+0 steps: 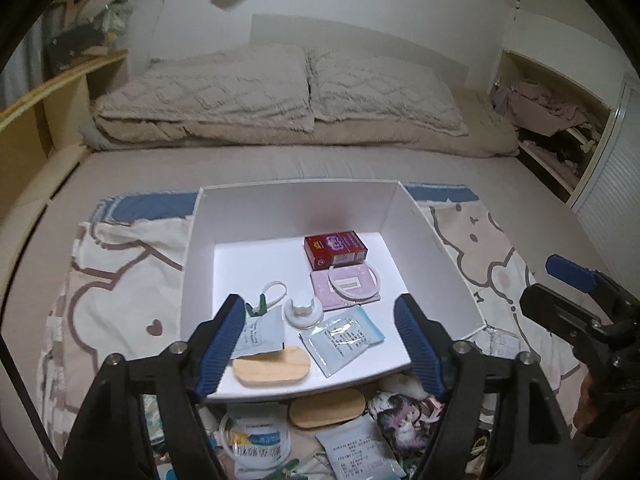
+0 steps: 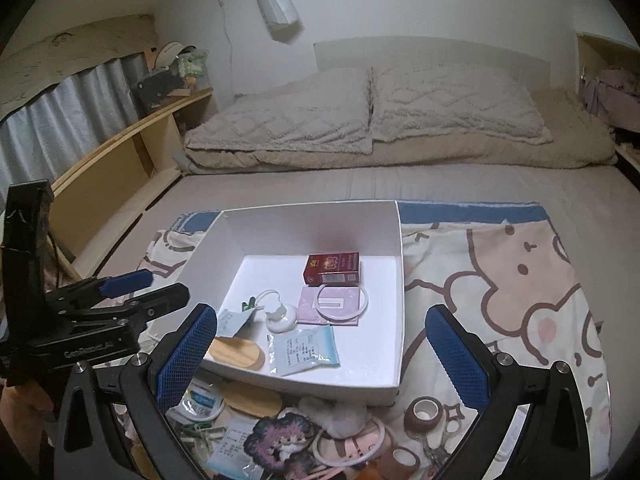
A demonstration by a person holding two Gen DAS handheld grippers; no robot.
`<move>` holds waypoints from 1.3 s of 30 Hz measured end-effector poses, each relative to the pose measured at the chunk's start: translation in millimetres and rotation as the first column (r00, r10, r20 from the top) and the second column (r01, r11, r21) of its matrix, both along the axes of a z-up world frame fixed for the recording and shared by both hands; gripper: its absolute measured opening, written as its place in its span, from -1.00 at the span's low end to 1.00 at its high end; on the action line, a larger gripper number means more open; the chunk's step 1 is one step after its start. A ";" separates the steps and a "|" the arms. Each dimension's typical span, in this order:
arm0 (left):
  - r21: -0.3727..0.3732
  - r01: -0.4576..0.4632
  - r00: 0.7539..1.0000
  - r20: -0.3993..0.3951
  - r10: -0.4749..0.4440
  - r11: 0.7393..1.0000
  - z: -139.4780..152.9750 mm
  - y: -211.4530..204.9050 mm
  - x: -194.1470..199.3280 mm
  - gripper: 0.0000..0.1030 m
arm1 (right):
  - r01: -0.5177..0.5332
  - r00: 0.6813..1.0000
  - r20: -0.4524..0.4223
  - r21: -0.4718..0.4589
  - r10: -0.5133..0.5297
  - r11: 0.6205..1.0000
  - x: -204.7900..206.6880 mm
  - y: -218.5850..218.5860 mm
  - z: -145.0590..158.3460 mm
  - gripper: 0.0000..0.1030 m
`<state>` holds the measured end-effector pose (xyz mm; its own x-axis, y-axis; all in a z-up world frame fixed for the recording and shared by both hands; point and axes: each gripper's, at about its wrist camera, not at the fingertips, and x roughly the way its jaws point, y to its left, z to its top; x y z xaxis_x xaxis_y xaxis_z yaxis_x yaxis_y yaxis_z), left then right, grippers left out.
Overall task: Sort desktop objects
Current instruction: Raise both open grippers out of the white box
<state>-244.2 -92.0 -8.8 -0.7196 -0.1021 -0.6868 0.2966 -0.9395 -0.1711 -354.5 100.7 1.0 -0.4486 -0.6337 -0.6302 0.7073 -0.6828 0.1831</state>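
With your left gripper (image 1: pixel 320 340) and right gripper (image 2: pixel 322 354) wide open and empty, reaching down could snag the white box (image 1: pixel 432 240) wall.

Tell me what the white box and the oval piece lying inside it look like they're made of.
White box: likely matte cardboard, given its thin, flat, sharply folded walls. Oval piece: looks like light unfinished wood, tan with faint grain streaks, though it could be printed plastic.

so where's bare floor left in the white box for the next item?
Free: the back strip of the white box between its rear wall and the red carton, the back-left corner beyond the white stopper, and the right strip between the pink card and the right wall. Crowded: the front-left, with the wooden oval and blue packet.
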 end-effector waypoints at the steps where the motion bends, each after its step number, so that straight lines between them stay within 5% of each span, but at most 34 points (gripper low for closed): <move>1: -0.012 -0.003 1.000 -0.008 0.003 1.000 3.6 2.5 4.6 0.59 | 0.003 1.000 -0.013 0.001 -0.003 1.000 3.4 2.0 1.9 1.00; 5: -0.043 -0.017 0.999 -0.050 0.014 0.999 20.1 10.2 24.3 0.86 | 0.024 0.997 -0.072 0.001 -0.024 1.000 18.2 12.8 9.8 1.00; 11: -0.076 -0.030 0.997 -0.077 0.024 0.997 36.0 18.3 45.8 0.99 | 0.053 0.990 -0.126 -0.023 -0.055 0.998 34.6 28.7 20.0 1.00; 30: -0.189 -0.091 0.977 -0.208 0.050 0.978 104.4 31.8 95.4 0.99 | 0.005 0.970 -0.240 -0.099 -0.029 0.995 73.3 50.9 64.3 1.00; 39: -0.212 -0.109 0.970 -0.235 0.057 0.971 113.9 28.0 109.7 0.99 | 0.004 0.965 -0.260 -0.122 -0.035 0.993 81.9 60.4 70.0 1.00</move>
